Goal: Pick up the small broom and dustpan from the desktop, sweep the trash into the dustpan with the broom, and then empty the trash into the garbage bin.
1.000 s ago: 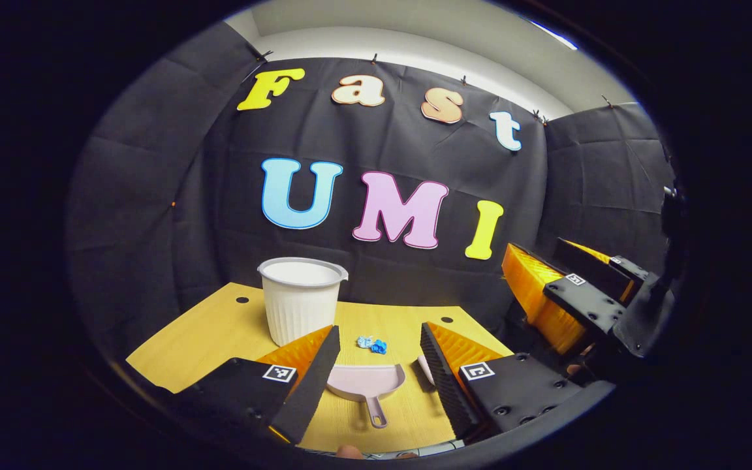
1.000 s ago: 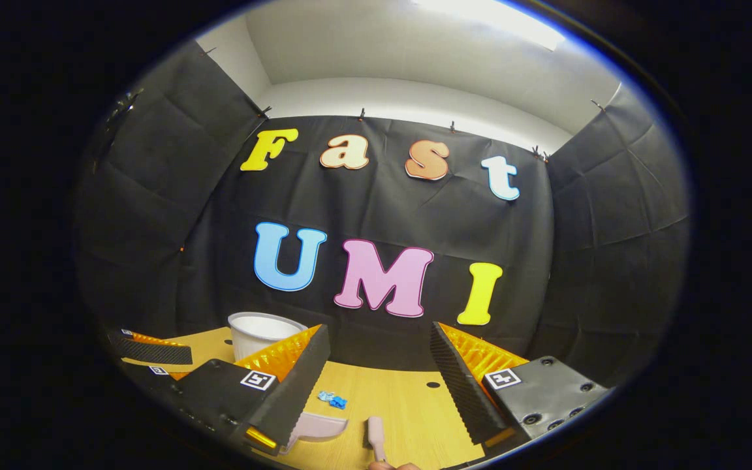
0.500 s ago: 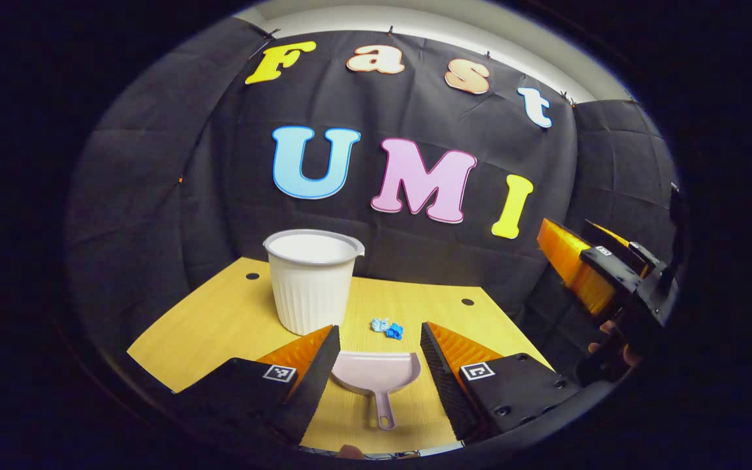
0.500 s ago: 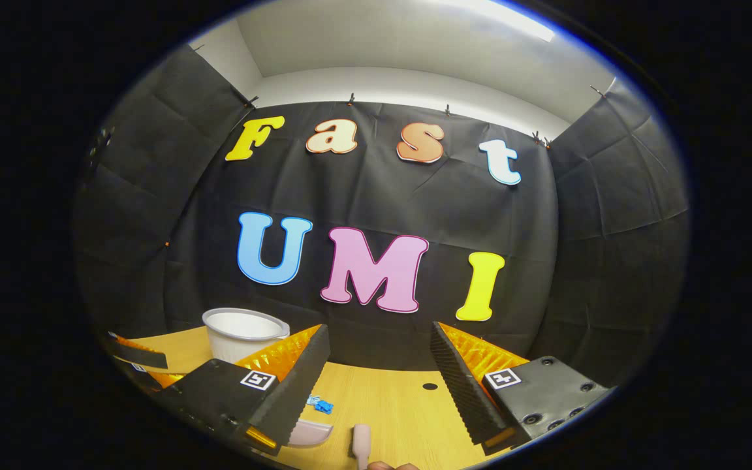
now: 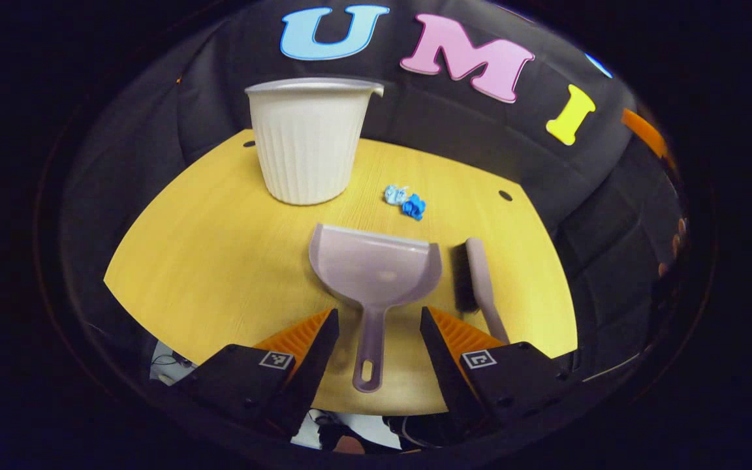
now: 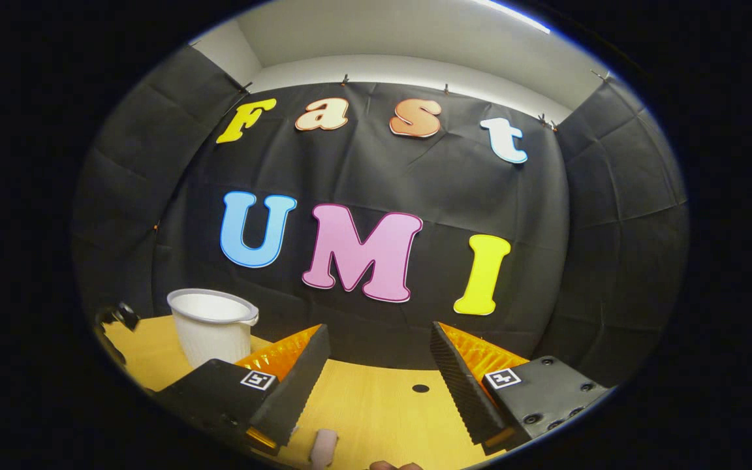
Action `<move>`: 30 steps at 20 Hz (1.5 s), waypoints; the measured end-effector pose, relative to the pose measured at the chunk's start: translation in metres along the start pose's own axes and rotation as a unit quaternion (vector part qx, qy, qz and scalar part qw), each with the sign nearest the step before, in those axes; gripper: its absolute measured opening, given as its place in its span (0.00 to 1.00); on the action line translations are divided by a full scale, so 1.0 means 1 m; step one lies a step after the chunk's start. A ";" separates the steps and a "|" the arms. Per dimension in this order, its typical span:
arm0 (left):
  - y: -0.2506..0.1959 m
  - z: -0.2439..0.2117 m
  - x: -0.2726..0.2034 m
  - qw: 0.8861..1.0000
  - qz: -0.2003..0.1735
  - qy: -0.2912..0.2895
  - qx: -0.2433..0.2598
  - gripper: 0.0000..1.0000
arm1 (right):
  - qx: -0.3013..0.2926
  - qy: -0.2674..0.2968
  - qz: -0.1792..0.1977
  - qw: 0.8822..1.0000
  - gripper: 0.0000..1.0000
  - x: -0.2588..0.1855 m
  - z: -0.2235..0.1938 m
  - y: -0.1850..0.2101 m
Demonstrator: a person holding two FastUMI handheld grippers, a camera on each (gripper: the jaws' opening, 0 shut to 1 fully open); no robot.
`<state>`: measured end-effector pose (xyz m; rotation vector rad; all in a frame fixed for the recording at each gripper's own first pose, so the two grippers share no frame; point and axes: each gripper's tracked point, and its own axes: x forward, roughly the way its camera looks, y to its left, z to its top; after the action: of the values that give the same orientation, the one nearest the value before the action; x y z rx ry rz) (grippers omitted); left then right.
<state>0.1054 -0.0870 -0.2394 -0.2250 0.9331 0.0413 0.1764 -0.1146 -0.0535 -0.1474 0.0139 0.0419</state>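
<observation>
Your left gripper point(image 5: 376, 333) hangs open over the desk's point(image 5: 219, 248) near edge, its 2 fingers either side of the dustpan point(image 5: 376, 269) handle, not touching. The broom point(image 5: 480, 281) lies just right of the pan, trash point(image 5: 405, 202) beyond, bin point(image 5: 307, 147) behind. Your right gripper point(image 6: 376, 365) is open, holding nothing, above the desk.

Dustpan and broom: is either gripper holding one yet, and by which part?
Nothing is held. The left gripper is open with the dustpan handle between its fingers, untouched. The right gripper is open; the broom lies on the desktop.
</observation>
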 end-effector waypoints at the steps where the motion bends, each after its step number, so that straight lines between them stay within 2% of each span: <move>1: -0.001 -0.007 0.012 1.000 0.010 0.024 -0.001 0.77 | -0.001 0.002 0.008 1.000 1.00 0.005 -0.008 -0.002; 5: 0.001 -0.019 0.059 0.992 0.038 0.123 0.004 0.77 | 0.004 0.044 0.043 0.998 1.00 0.020 -0.051 -0.008; 7: 0.000 -0.016 0.075 0.985 0.038 0.165 0.000 0.75 | 0.007 0.059 0.042 0.997 1.00 0.023 -0.064 -0.026; 11: 0.003 -0.007 0.093 0.974 0.071 0.212 0.030 0.77 | 0.015 0.085 0.030 0.996 1.00 0.025 -0.086 -0.056; 14: 0.001 -0.010 0.096 0.963 0.075 0.255 0.034 0.75 | 0.038 0.115 0.033 0.992 1.00 0.022 -0.102 -0.061; 17: -0.001 -0.013 0.105 0.954 0.070 0.291 0.008 0.55 | 0.044 0.147 0.047 0.987 1.00 0.017 -0.120 -0.050; 19: -0.001 -0.009 0.104 0.950 0.064 0.304 0.007 0.37 | 0.028 0.178 0.052 0.982 1.00 0.010 -0.136 -0.044; 22: 0.002 -0.005 0.108 0.953 0.045 0.299 0.024 0.30 | 0.037 0.221 0.065 0.972 1.00 0.002 -0.152 -0.024; 24: 0.002 -0.006 0.105 0.953 0.022 0.299 0.033 0.29 | 0.068 0.273 0.070 0.957 1.00 -0.005 -0.168 -0.005; 25: 0.005 -0.006 0.104 0.954 0.014 0.298 0.040 0.29 | 0.089 0.305 0.074 0.945 1.00 -0.010 -0.177 0.005; 27: 0.010 -0.007 0.101 0.955 -0.001 0.292 0.051 0.29 | 0.127 0.387 0.085 0.909 1.00 -0.030 -0.204 0.030; 28: 0.011 -0.006 0.101 0.956 -0.009 0.287 0.053 0.28 | 0.136 0.446 0.093 0.880 1.00 -0.044 -0.224 0.044; 29: 0.011 -0.007 0.102 0.958 -0.016 0.280 0.054 0.29 | 0.137 0.503 0.099 0.848 0.94 -0.060 -0.246 0.053; 30: 0.011 -0.008 0.103 0.960 -0.024 0.272 0.057 0.29 | 0.138 0.546 0.108 0.819 1.00 -0.077 -0.266 0.066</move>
<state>0.1593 -0.0842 -0.3280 -0.1531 1.4745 -0.1247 0.0937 -0.0919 -0.3248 0.1417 1.1944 0.1771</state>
